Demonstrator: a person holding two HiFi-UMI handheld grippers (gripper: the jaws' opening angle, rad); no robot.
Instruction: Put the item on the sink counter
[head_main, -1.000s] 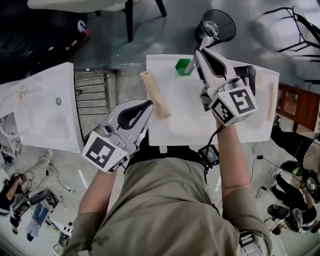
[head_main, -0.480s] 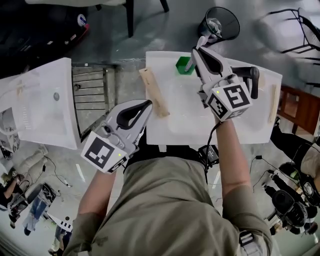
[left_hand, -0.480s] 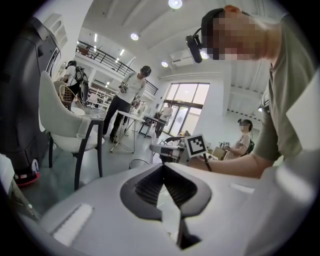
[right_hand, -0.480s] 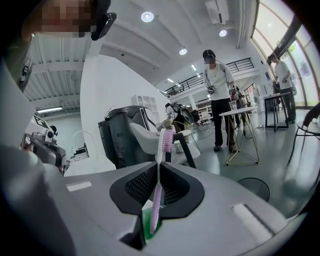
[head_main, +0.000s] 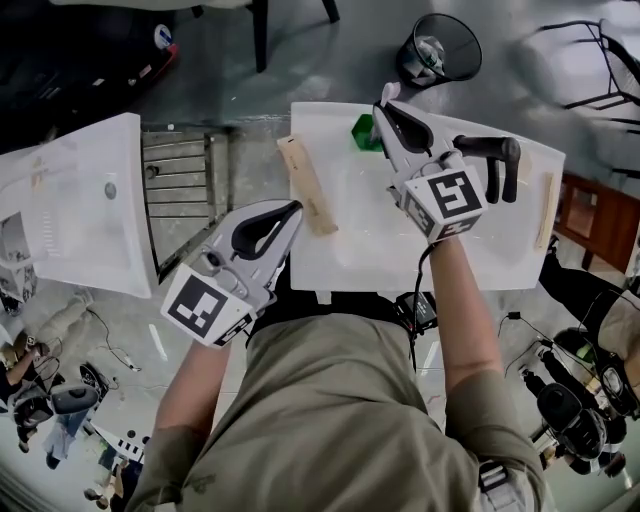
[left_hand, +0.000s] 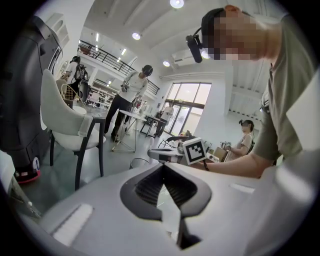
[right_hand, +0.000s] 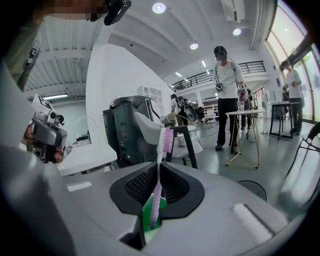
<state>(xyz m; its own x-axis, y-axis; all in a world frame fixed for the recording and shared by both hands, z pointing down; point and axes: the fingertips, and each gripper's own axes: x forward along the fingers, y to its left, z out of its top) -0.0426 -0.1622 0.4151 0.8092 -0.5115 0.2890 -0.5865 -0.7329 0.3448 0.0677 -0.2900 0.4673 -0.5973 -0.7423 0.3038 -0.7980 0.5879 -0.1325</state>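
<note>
Carrying step: right gripper (head_main: 383, 108) jaws clenching pink toothbrush (right_hand: 161, 155), hovering over worktop (head_main: 480, 255) by green cup (head_main: 362, 131). Left gripper (head_main: 296, 209) idling, jaws pressed together, empty. Next: lowering, laying toothbrush flat, releasing.

Bright, even light falls from round ceiling lamps (right_hand: 158, 7) and tall windows (left_hand: 187, 97); both gripper views bulge fisheye-fashion, corners dark, edges blurred
</note>
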